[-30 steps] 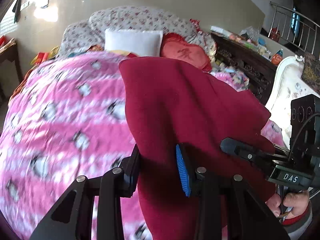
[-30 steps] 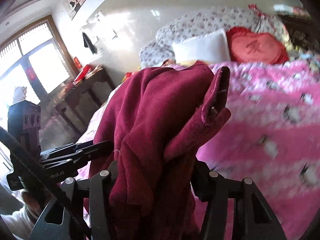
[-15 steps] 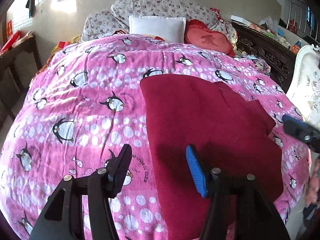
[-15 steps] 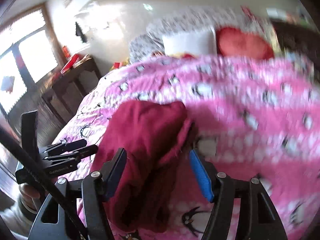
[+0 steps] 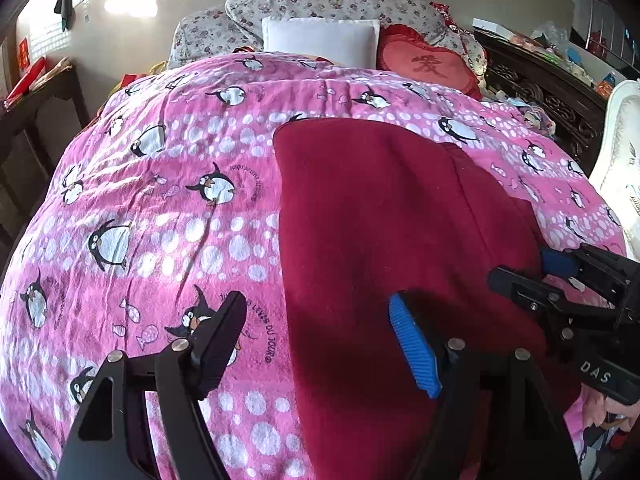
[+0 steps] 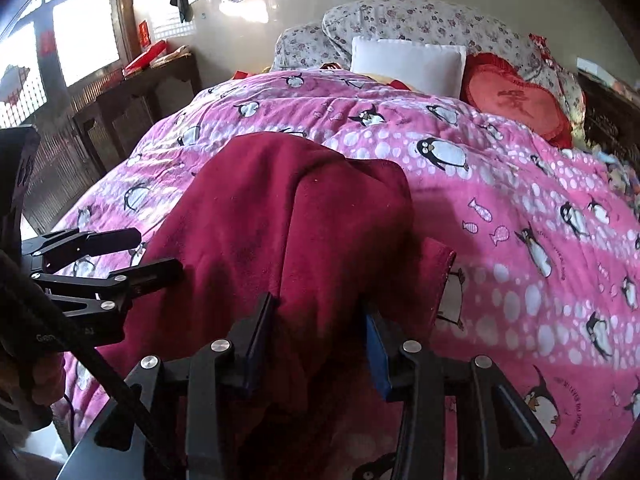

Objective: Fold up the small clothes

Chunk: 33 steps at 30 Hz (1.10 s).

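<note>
1. While the left tool (image 5: 316, 340) stands open over the garment (image 5: 392, 220), the right tool (image 6: 316, 344) has its jaws parted, cloth bunched between them; grip uncertain.
2. Garment lies on the bed (image 5: 160, 200), mostly flat, right side rumpled; folding looks barely begun.
3. Beyond: pillow (image 5: 320, 40), red cushion (image 5: 428, 64); nothing obstructs.

Support: bed covered by a pink penguin-print blanket (image 5: 160, 208), wrinkled in places.
On the blanket: dark red garment (image 5: 380, 220), spread flat on the near right side.
Head end: white pillow (image 5: 320, 40), red heart cushion (image 5: 428, 64), floral bedding (image 5: 320, 0) piled behind them.
</note>
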Available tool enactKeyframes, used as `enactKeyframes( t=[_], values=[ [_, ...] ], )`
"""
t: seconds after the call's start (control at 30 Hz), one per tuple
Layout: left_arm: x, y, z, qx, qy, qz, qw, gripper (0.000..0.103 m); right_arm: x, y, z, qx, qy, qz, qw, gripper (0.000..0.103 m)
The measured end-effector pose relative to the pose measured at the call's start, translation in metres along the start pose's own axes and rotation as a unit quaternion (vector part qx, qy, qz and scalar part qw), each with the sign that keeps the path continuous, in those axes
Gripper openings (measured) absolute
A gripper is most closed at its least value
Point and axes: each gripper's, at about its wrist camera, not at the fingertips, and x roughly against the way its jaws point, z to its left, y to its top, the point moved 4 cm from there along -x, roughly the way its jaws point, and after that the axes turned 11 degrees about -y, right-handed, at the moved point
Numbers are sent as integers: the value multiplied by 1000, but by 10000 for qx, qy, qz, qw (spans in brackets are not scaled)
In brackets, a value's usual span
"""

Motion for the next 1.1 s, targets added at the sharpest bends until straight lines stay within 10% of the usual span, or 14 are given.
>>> enactKeyframes(
  t=[0.43, 1.1],
  values=[
    [30, 4, -3, -82, 504, -456, 9977, 80, 42, 11, 3, -554, -204, -262, 9979, 78],
    [69, -4, -8, 22, 716, -853, 9938, 82, 83, 8, 5, -707, -1018, -528, 9909, 91]
  ],
)
